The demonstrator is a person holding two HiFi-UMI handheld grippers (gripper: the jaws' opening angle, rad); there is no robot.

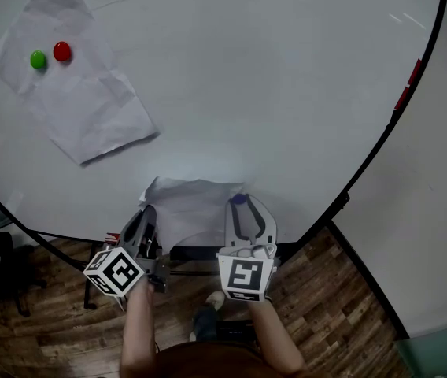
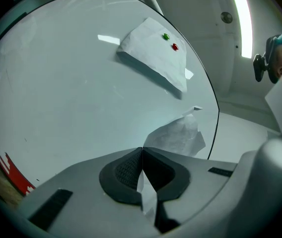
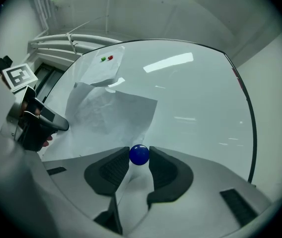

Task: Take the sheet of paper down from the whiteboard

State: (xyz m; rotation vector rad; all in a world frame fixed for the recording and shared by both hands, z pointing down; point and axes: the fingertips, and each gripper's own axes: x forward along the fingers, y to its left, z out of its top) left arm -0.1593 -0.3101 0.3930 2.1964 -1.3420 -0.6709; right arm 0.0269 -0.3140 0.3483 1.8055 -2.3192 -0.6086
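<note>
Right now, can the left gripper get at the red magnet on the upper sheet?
Probably not yet: the left gripper has its jaws shut on the lower sheet at its edge, and the red magnet sits far up the whiteboard. Bare board lies between, so only that grip ties it down.

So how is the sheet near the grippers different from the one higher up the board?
The upper sheet is pinned by a green magnet and a red magnet; the lower sheet has one blue magnet, gripped by the right gripper. The upper sheet is untouched; the lower sheet's edge is pinched in the left gripper and bows off the whiteboard. Both are white and creased.
</note>
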